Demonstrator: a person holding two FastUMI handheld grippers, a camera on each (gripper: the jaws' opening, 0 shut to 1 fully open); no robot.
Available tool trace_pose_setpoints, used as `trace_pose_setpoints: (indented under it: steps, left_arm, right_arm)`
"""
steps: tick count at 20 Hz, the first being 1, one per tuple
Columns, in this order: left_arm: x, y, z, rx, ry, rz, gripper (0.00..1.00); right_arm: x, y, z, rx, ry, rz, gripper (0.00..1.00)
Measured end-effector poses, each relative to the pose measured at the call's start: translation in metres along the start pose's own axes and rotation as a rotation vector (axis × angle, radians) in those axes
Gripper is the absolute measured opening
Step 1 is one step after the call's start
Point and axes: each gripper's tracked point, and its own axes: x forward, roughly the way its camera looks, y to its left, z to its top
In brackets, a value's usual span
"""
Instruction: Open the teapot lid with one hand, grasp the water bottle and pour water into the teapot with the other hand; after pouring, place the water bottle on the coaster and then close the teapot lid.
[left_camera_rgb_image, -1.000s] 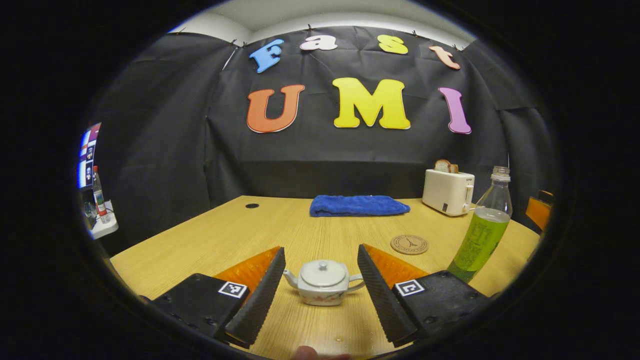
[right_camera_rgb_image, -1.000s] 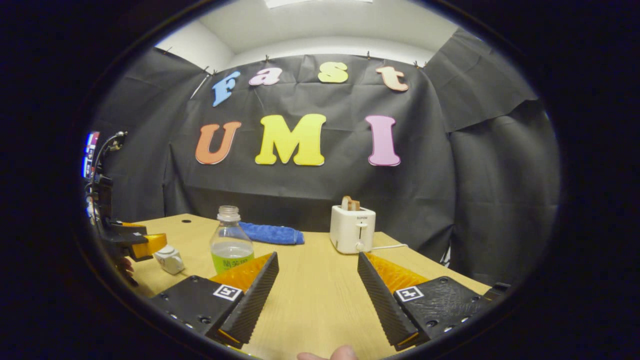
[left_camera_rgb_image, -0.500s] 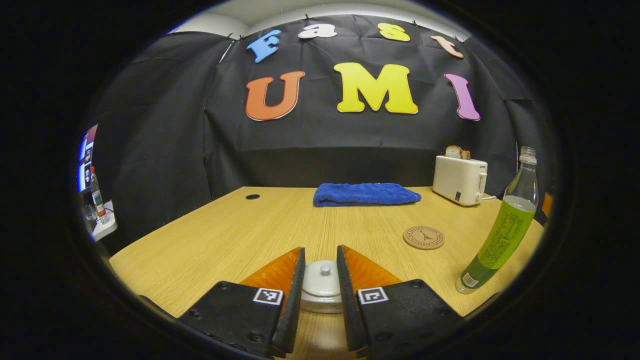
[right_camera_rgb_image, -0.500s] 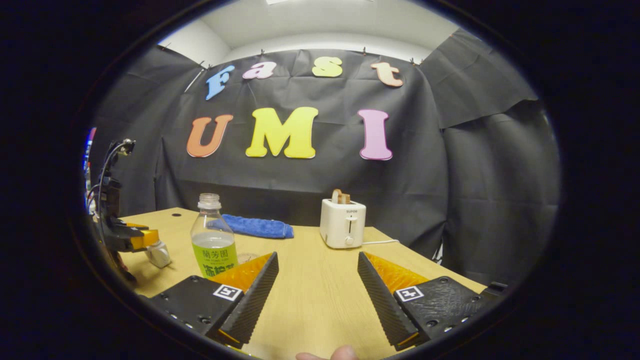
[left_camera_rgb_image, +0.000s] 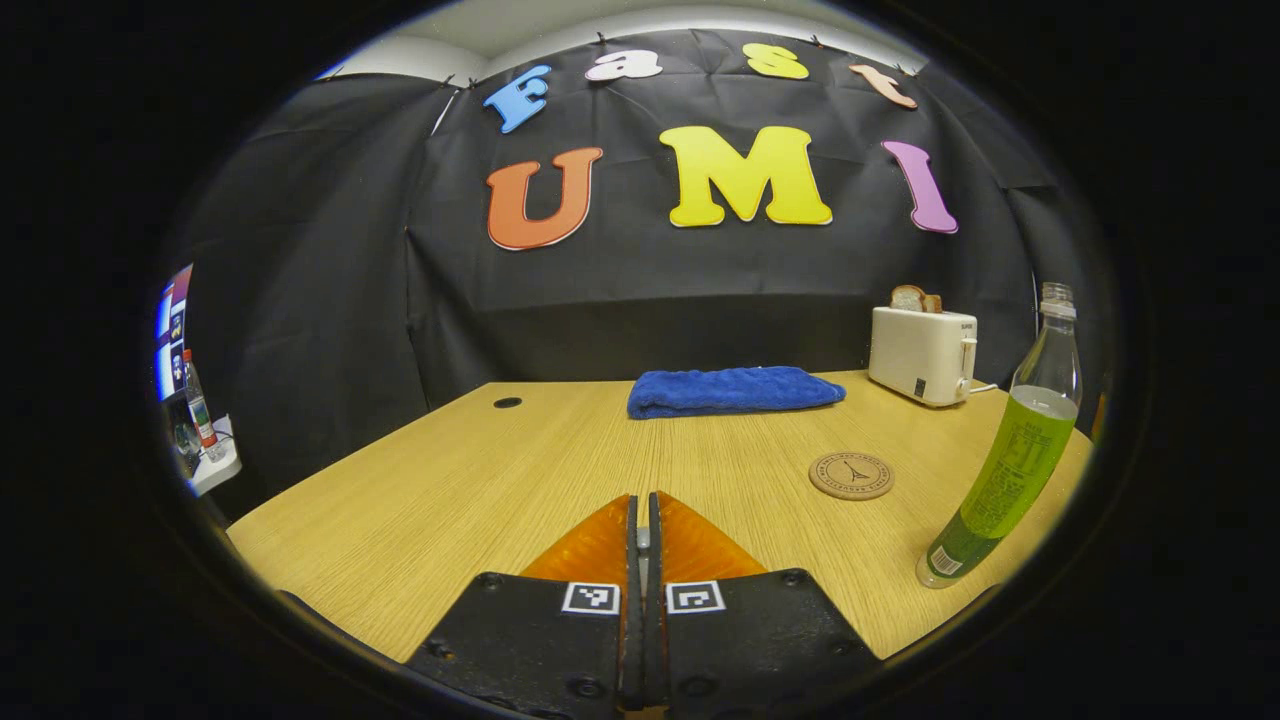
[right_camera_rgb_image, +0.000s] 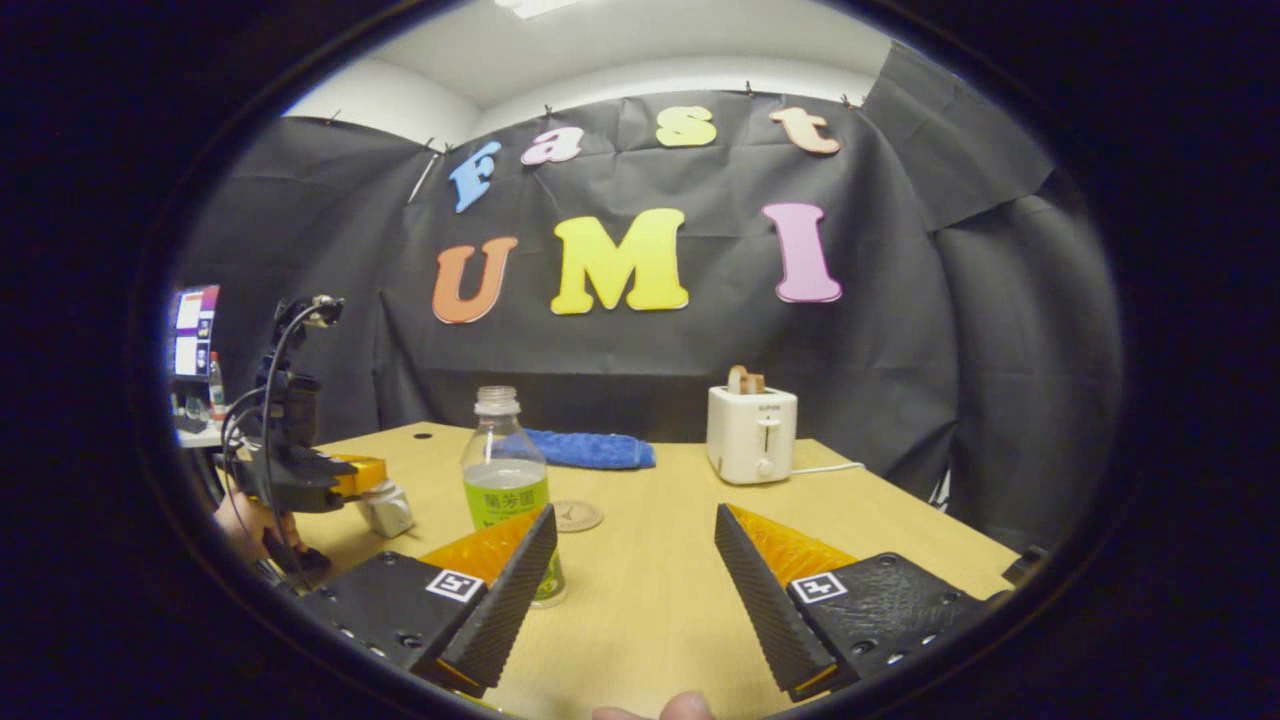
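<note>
While the left gripper (left_camera_rgb_image: 642, 520) is pinched nearly closed at the teapot (right_camera_rgb_image: 386, 507), the right gripper (right_camera_rgb_image: 636, 545) gapes wide; the bottle (right_camera_rgb_image: 505, 480) stands beside the coaster (right_camera_rgb_image: 577, 515).

each gripper carries two wedge fingers on black blocks with screws, every block bearing a small square black-and-white marker. the left gripper (left_camera_rgb_image: 641, 540) shows its two markers side by side. the right gripper (right_camera_rgb_image: 634, 560) has ribbed inner faces. farther off in the right gripper view, the left gripper trails black cables.
</note>
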Motion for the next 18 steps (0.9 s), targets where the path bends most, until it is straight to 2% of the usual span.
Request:
trace_pose_setpoints:
  steps: [2, 5, 8, 10, 11, 13, 15, 18]
  left_arm:
    - [-0.007, -0.001, 0.015, -0.008, -0.034, -0.008, 0.03]
    - [-0.018, 0.001, 0.028, -0.014, -0.063, -0.019, 0.03]
    - [-0.037, 0.005, 0.036, -0.028, -0.091, -0.032, 0.03]
    - [-0.047, 0.009, 0.04, -0.037, -0.105, -0.035, 0.03]
    - [-0.053, 0.014, 0.04, -0.048, -0.114, -0.036, 0.03]
    - [-0.061, 0.021, 0.038, -0.06, -0.119, -0.038, 0.03]
    - [-0.064, 0.027, 0.035, -0.071, -0.116, -0.041, 0.03]
    - [-0.066, 0.036, 0.024, -0.069, -0.105, -0.038, 0.03]
  right_arm:
    - [-0.003, 0.015, -0.004, -0.015, 0.007, 0.051, 0.98]
    - [-0.003, 0.039, -0.008, -0.014, 0.02, 0.128, 0.95]
    - [0.01, 0.06, -0.019, -0.002, 0.07, 0.176, 0.98]
    - [0.022, 0.071, -0.027, 0.015, 0.111, 0.195, 0.96]
    - [0.03, 0.076, -0.029, 0.019, 0.124, 0.192, 0.98]
    - [0.044, 0.082, -0.03, 0.011, 0.133, 0.179, 0.93]
    - [0.057, 0.087, -0.028, -0.016, 0.129, 0.162, 0.96]
    - [0.067, 0.085, -0.025, -0.041, 0.113, 0.115, 0.95]
